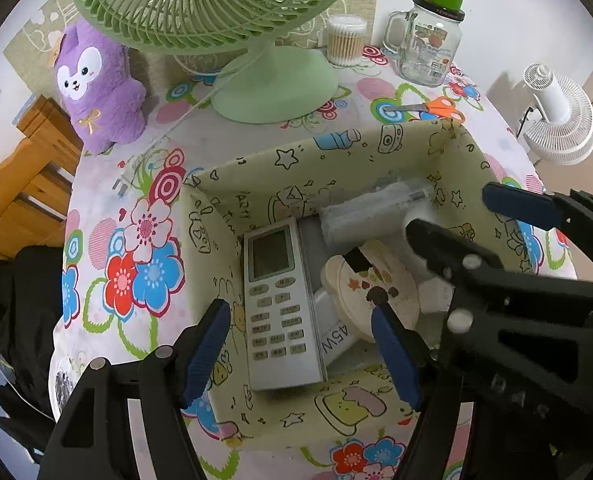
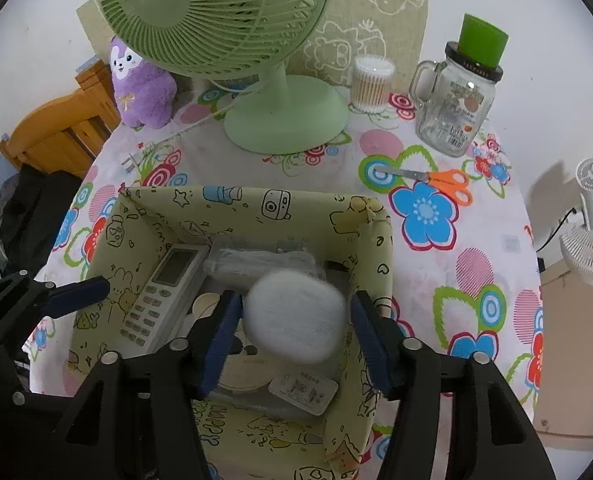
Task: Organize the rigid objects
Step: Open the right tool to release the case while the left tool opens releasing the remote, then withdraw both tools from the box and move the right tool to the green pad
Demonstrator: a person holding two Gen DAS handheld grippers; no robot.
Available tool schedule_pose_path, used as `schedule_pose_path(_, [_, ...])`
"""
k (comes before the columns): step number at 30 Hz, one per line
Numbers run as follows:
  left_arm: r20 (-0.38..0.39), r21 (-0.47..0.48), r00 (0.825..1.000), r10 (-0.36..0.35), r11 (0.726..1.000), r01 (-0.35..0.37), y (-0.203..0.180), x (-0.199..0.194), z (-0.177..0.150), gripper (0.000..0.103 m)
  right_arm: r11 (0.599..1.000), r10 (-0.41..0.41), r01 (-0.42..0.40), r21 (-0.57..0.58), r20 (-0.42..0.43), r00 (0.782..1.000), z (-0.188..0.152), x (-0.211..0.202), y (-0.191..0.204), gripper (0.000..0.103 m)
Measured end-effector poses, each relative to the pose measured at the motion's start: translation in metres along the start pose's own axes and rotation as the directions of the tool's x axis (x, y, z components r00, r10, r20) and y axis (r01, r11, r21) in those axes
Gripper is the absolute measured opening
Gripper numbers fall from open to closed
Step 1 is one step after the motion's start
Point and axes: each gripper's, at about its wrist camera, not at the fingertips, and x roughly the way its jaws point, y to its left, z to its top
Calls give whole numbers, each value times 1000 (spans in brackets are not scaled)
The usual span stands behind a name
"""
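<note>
Both grippers are hanging over the box (image 2: 232, 204): left gripper (image 1: 300, 348) open, empty; right gripper (image 2: 294, 334) parted around a blurred white object (image 2: 294, 316). Scissors (image 2: 436, 179) are lying outside, far right.

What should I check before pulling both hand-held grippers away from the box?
1. Right hand-held gripper let go of white rounded object: ok, gaps at both pads, object blurred.
2. Left hand-held gripper empty: ok.
3. Remote control inside box: ok, lying flat.
4. Round patterned lid in box: ok.
5. White object settled: cannot tell.
6. Scissors packed: not ok, on tablecloth.
</note>
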Motion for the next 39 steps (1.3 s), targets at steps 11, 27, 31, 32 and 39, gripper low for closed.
schedule_pose_path(11, [21, 8, 1000, 3, 1000, -4, -3, -18, -16, 80, 1000, -8, 8, 5, 30, 1000, -16, -27, 7, 88])
schedule_pose_path(27, [65, -31, 998, 11, 999, -9, 0, -53, -49, 82, 1000, -20, 20, -1, 76, 997, -46, -73, 18, 90])
schedule_pose_path(31, [79, -28, 997, 15, 1000, -12, 1, -62, -57, 83, 1000, -23, 24, -3, 92, 995, -53, -84, 24, 90])
schedule_pose_path(32, [83, -28, 996, 13, 1000, -11, 1, -64, -60, 83, 1000, -22, 23, -3, 96, 995, -54, -86, 25, 90])
schedule_pose_path(39, [100, -17, 995, 4, 1000, -2, -1, -75, -75, 83, 1000, -24, 25, -7, 111, 994, -69, -102, 33, 90])
